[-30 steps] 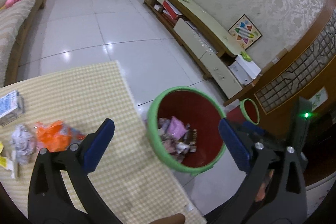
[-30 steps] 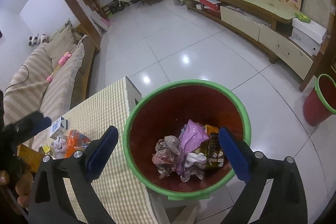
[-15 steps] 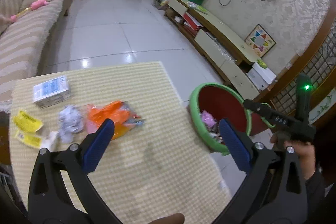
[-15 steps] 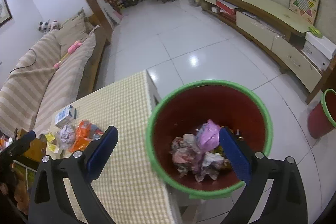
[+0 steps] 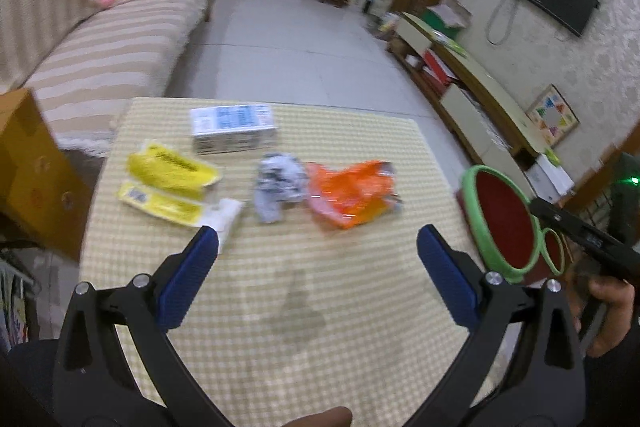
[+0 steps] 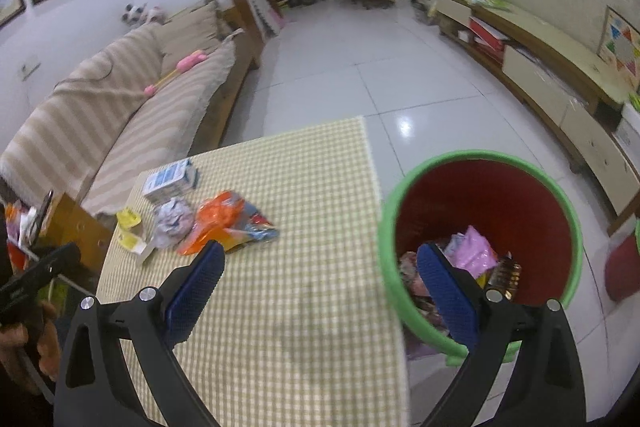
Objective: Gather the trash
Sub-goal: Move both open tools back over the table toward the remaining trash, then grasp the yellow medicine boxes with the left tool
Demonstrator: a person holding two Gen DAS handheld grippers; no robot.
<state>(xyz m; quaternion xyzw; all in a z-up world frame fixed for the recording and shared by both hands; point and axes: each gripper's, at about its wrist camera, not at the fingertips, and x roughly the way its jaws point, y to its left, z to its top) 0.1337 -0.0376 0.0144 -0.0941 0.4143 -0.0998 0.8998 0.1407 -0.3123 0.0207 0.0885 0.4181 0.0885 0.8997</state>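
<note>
Both the left gripper (image 5: 318,241) and right gripper (image 6: 320,255) hang empty with jaws spread, so another pickup seems next: the orange wrapper (image 5: 352,193) lies on the table (image 5: 360,347), near the bin (image 6: 476,163) beside its edge.

The tablecloth (image 5: 320,307) is yellow-and-white checked. On it lie an orange wrapper (image 5: 352,193), a grey-white crumpled paper (image 5: 278,183), 2 yellow packets (image 5: 168,183) and a white-and-blue box (image 5: 232,127). The bin (image 6: 480,227) – red inside, green rim – holds pink scraps (image 6: 474,251). The sofa (image 6: 120,115) is beige-striped.
</note>
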